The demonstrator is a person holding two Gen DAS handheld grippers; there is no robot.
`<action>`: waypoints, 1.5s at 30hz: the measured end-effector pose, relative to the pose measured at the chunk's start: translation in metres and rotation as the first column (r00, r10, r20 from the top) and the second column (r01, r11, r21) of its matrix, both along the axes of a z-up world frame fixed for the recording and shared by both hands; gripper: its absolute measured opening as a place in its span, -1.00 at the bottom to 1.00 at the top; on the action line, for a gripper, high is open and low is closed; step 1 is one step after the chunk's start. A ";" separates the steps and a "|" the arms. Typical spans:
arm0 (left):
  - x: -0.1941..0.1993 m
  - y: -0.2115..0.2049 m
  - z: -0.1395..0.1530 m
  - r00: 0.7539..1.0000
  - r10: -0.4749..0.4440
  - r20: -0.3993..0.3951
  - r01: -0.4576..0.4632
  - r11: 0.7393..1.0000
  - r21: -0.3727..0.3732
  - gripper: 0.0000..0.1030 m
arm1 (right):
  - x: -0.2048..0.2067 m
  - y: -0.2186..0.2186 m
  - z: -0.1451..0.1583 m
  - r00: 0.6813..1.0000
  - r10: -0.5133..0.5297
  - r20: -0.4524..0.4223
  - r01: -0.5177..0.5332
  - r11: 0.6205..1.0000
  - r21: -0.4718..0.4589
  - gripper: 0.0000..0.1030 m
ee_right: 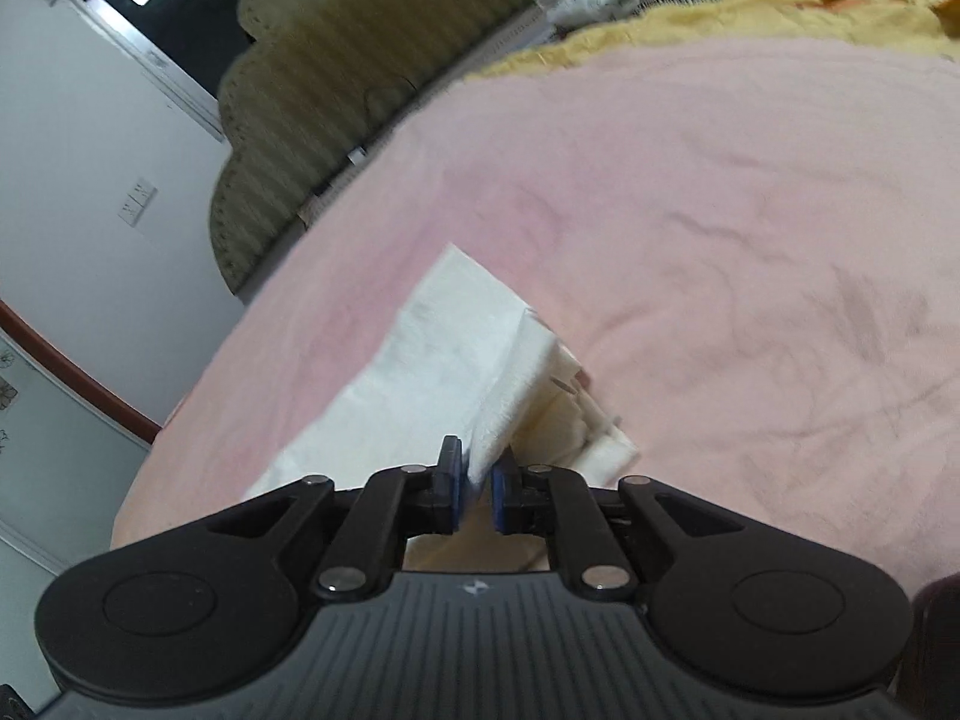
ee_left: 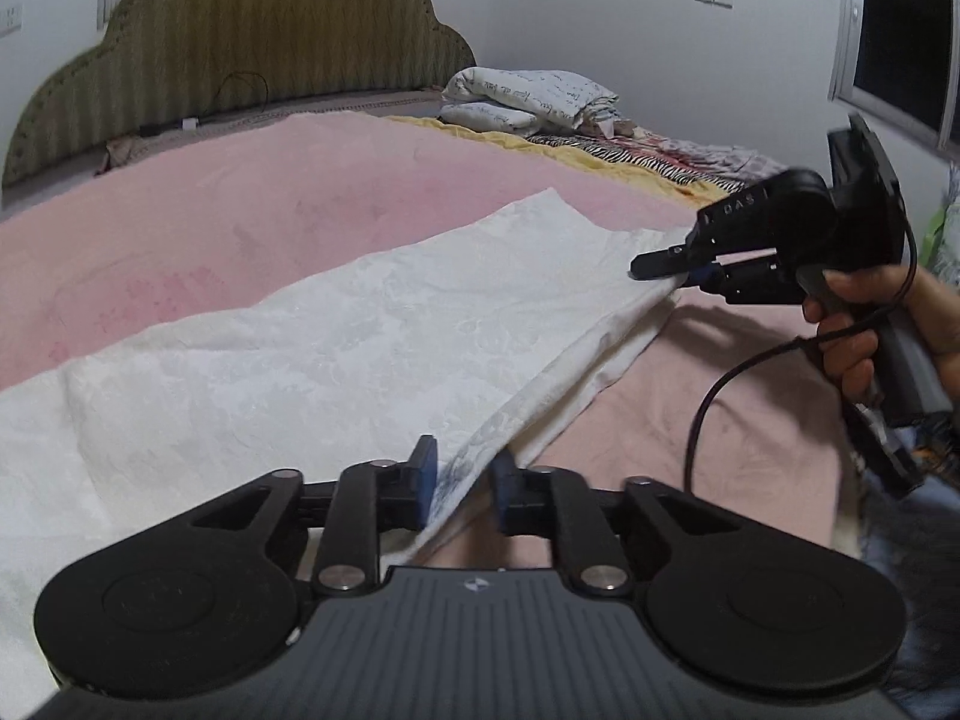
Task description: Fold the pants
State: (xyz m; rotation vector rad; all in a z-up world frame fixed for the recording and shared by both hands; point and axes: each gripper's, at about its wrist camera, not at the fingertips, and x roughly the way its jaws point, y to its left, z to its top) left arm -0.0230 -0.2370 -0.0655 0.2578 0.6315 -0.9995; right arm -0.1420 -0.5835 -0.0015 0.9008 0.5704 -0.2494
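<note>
The white patterned pants (ee_left: 336,348) lie stretched across the pink bedspread (ee_left: 240,210). My left gripper (ee_left: 465,489) has its jaws a little apart with the near edge of the pants running between the blue pads. My right gripper (ee_left: 666,273) is shut on the far corner of the pants and lifts it off the bed. In the right wrist view the right gripper (ee_right: 477,492) pinches a white fold of the pants (ee_right: 444,360), which hang away from it over the bedspread (ee_right: 720,240).
An olive padded headboard (ee_left: 240,42) stands at the back. Folded white bedding (ee_left: 528,96) and a yellow and striped blanket (ee_left: 600,150) lie at the far right of the bed. A window (ee_left: 900,36) is on the right wall.
</note>
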 end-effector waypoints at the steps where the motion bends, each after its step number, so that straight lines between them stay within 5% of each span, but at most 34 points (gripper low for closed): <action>1: 0.002 0.003 0.004 1.000 -0.005 -0.028 0.005 1.000 -0.014 -0.10 | -0.006 -0.001 0.002 1.000 -0.011 0.002 0.011 1.000 -0.004 -0.80; 3: 0.004 0.011 0.015 0.998 -0.012 -0.063 0.007 0.998 -0.069 0.07 | -0.018 -0.001 0.013 0.996 -0.085 -0.024 0.082 0.993 -0.083 -0.66; 6: 0.013 0.022 0.029 0.998 0.026 -0.063 -0.033 0.992 -0.123 0.23 | -0.029 0.002 0.039 0.975 -0.221 0.007 0.214 0.933 -0.289 -0.64; 8: 0.023 0.026 0.031 0.993 0.111 -0.035 -0.114 0.988 -0.100 0.28 | -0.013 0.010 0.053 0.986 -0.163 0.021 0.159 0.911 -0.380 -0.60; 12: 0.048 0.030 0.017 0.971 0.239 -0.016 -0.239 0.971 0.022 0.28 | 0.054 0.028 0.044 0.987 0.159 -0.025 -0.158 0.933 -0.322 -0.42; 14: 0.056 0.030 0.005 0.969 0.247 -0.028 -0.244 0.966 0.079 0.28 | 0.085 0.030 0.024 0.970 0.221 -0.103 -0.241 0.932 -0.270 -0.39; 16: 0.055 0.033 0.000 0.966 0.257 -0.011 -0.255 0.963 0.084 0.29 | 0.103 0.022 0.005 0.968 0.189 -0.167 -0.230 0.934 -0.273 -0.41; 20: 0.047 0.034 0.011 0.968 0.249 0.019 -0.249 0.967 0.045 0.34 | 0.083 0.010 0.021 0.995 0.019 -0.096 -0.046 0.956 -0.289 -0.38; 23: 0.044 0.029 0.012 0.964 0.261 0.044 -0.262 0.965 0.023 0.66 | 0.057 0.029 0.031 0.986 0.163 -0.043 -0.169 0.945 -0.280 -0.32; 27: 0.041 0.014 -0.005 0.966 0.249 0.069 -0.255 0.962 0.102 0.72 | 0.041 0.059 0.017 0.923 0.382 -0.054 -0.385 0.902 -0.198 -0.12; 29: 0.037 0.015 -0.002 0.965 0.247 0.089 -0.255 0.963 0.083 0.71 | 0.038 0.068 0.011 0.933 0.332 -0.139 -0.359 0.881 -0.308 -0.13; 32: 0.031 0.014 0.003 0.967 0.229 0.113 -0.237 0.969 0.065 0.72 | 0.021 0.064 0.021 0.982 0.138 -0.127 -0.178 0.896 -0.406 -0.12; 35: 0.035 0.012 -0.001 0.965 0.238 0.112 -0.247 0.966 0.071 0.73 | -0.003 0.047 0.033 0.995 0.098 -0.003 -0.094 0.941 -0.326 -0.07; 39: 0.039 0.013 -0.012 0.958 0.274 0.088 -0.279 0.959 0.047 0.85 | -0.026 0.028 0.021 0.998 0.063 0.022 -0.061 0.992 -0.112 -0.07; 45: 0.040 0.017 -0.016 0.954 0.289 0.083 -0.293 0.956 0.031 0.95 | -0.036 0.031 -0.023 0.997 0.055 0.053 -0.063 0.983 0.172 -0.07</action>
